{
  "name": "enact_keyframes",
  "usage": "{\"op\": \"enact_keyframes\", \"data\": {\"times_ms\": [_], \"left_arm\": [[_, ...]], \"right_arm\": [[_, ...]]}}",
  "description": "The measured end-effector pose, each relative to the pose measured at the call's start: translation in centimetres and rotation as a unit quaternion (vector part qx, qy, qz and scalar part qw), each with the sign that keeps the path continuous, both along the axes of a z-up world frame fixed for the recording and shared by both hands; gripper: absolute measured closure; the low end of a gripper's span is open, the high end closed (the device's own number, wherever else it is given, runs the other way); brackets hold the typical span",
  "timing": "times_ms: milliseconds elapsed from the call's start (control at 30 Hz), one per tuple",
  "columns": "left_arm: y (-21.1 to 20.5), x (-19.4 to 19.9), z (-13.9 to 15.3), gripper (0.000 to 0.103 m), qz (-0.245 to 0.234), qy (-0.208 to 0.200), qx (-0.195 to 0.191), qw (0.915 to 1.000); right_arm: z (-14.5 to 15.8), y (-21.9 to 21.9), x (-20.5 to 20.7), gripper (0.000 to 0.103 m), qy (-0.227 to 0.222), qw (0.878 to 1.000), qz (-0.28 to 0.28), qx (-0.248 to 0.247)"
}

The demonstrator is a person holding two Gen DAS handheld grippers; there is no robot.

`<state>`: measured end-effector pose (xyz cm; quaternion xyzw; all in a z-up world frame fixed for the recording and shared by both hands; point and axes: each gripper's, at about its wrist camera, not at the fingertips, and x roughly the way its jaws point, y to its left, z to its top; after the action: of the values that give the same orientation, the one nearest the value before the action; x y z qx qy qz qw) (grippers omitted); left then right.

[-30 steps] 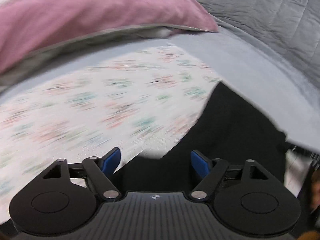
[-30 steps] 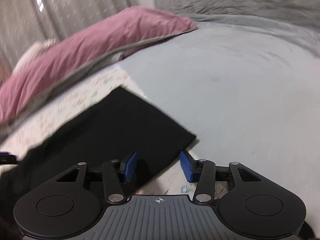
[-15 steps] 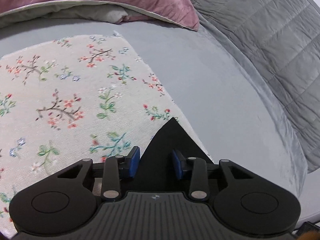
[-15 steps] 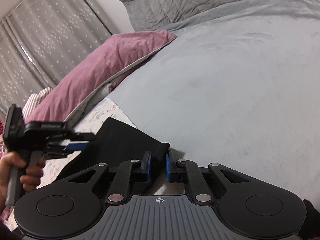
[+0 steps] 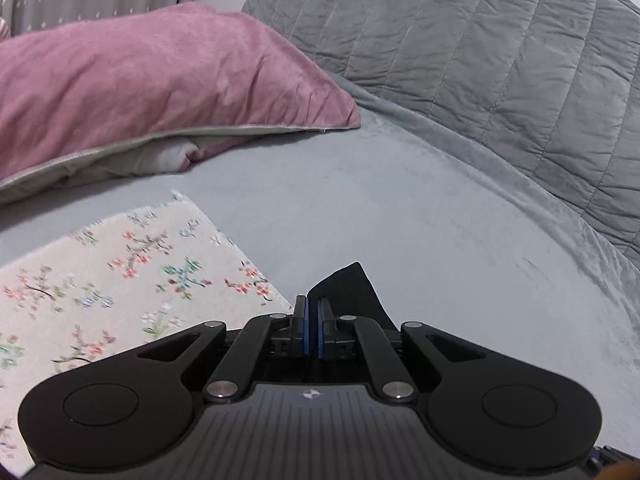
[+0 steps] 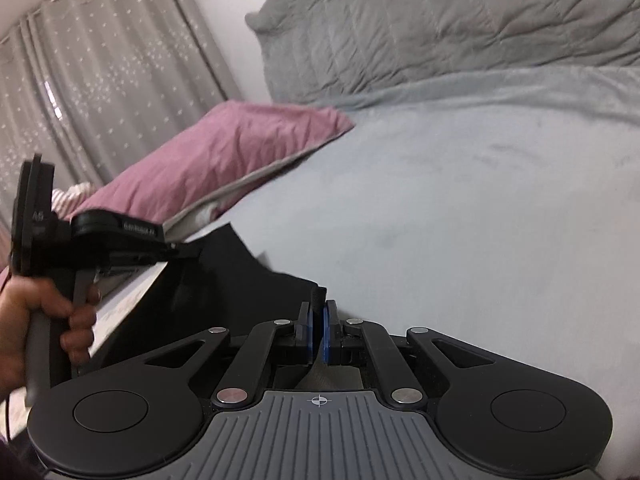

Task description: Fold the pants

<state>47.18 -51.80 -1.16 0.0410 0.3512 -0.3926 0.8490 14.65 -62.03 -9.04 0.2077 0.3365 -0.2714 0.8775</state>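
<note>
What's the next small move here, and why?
Probably lift both corners together and carry them across the floral cloth to make the fold. The left gripper and right gripper are each shut on a corner of the black pants, which already hang raised between them above the grey blanket.

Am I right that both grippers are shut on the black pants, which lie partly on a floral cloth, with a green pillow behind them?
Not quite: the velvety pillow is pink, as the left wrist view shows. The rest holds: the left gripper and right gripper are shut on the black fabric pants, partly on the floral cloth.
</note>
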Motion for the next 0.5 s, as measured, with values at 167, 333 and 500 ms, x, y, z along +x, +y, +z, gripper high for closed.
{"op": "enact_keyframes", "data": {"times_ms": [167,333,500], "left_arm": [[-0.4,0.0,-3.9,0.088,0.006,-0.009,0.018,0.9998],[-0.6,0.0,-3.5,0.081,0.052,-0.039,0.031,0.9974],[1.5,-2.0,0.9,0.062,0.059,-0.041,0.043,0.9965]], "right_arm": [[-2.2,-0.2,0.5,0.100,0.053,0.998,-0.011,-0.015],[-2.5,-0.2,0.5,0.099,0.062,0.998,-0.006,-0.019],[-0.9,0.0,-0.4,0.078,0.056,0.998,0.018,-0.016]]}}
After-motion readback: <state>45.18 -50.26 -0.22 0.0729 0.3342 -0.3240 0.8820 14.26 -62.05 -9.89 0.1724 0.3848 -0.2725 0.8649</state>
